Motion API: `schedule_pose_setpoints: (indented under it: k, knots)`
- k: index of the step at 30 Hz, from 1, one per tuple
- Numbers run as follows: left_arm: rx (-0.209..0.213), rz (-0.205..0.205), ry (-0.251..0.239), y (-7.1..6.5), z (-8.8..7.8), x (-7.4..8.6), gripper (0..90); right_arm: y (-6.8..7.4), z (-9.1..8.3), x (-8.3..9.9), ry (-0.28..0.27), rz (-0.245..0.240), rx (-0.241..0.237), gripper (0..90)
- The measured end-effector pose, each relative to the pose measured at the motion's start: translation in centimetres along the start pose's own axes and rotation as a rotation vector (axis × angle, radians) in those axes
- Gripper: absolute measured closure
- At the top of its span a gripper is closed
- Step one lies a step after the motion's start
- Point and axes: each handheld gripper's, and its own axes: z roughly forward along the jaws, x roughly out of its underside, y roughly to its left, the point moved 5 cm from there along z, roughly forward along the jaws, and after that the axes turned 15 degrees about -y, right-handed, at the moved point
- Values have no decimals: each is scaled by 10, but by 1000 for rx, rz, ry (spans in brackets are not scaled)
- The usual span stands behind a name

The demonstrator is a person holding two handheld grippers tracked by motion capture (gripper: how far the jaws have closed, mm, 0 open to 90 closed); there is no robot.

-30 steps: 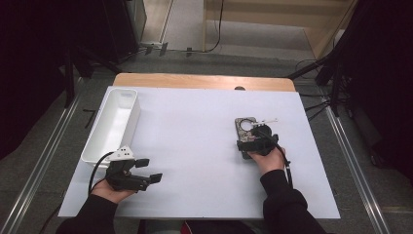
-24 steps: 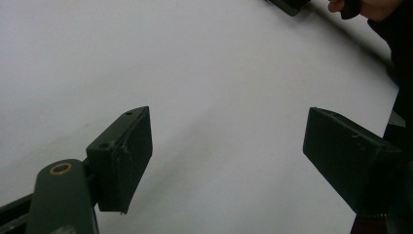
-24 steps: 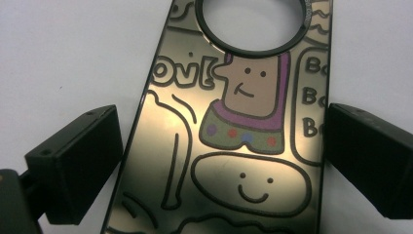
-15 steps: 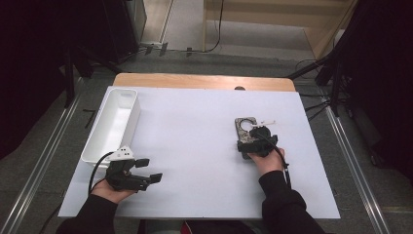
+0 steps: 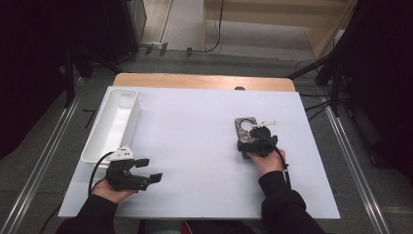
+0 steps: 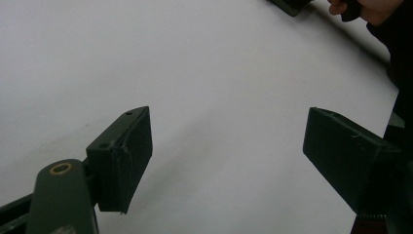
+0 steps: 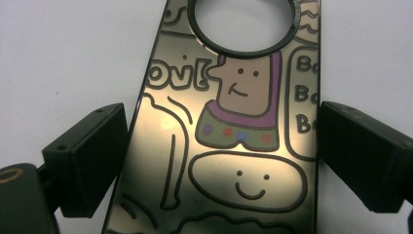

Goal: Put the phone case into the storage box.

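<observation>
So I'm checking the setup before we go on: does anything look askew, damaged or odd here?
Nothing looks damaged or spilled. The phone case with cartoon drawings lies flat on the white table cover, slightly angled to its edges, between the right gripper jaws. The white tray sits upright at the left edge, and the left gripper rests open over bare cover.

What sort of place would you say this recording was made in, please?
Probably a lab recording station: a white-covered table ringed by dark curtains, with cables trailing across the floor.
</observation>
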Motion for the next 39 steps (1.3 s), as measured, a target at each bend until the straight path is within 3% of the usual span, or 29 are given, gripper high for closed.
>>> schedule_pose_setpoints:
  k: [17, 39]
  knots:
    - [0, -3, 0, 0, 0, 0, 182, -2, -1, -1, -7, 24, 16, 103]
    - [0, -4, 0, 0, 0, 0, 182, -11, -7, -8, 23, 89, -29, 107]
